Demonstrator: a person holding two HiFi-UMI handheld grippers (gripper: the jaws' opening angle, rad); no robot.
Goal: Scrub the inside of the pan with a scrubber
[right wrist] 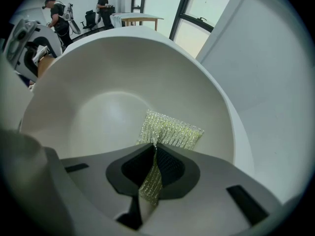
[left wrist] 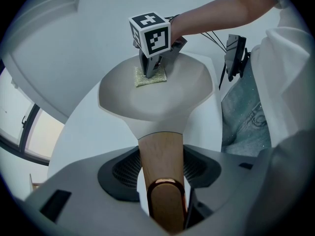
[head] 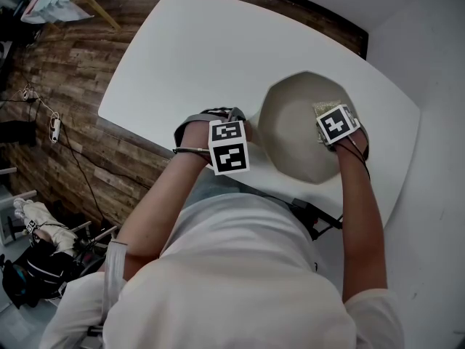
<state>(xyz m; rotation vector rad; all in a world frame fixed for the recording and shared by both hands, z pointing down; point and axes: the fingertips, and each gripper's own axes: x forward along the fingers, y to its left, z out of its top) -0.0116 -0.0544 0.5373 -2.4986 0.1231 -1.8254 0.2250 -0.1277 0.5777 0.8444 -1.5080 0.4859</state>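
Matt, smooth off-white all over the pan (head: 290, 131). Pale, smooth wood on its handle (left wrist: 161, 154), ending in a glossy coppery ring (left wrist: 166, 180). Rough, glittery yellow-green mesh for the scrubber (right wrist: 170, 129) inside the pan. Under the pan, smooth plain white on the bench (head: 196, 57); beyond the pan, grainy wood planks on the floor (head: 73, 93).

Both arms reach forward and down, each gripper clamped on something.

The left arm (head: 156, 209) is bent at the elbow and angled in, its wrist tipped so the left gripper (left wrist: 162, 173) points steeply down, with the jaws closed on either side of a handle (left wrist: 161, 151). The right arm (head: 361, 217) runs nearly straight out. The right gripper (right wrist: 153, 168) also points steeply down, its jaws pinching a scrubber (right wrist: 170, 129) whose free end fans out past the fingertips. The two grippers sit near each other, not touching.
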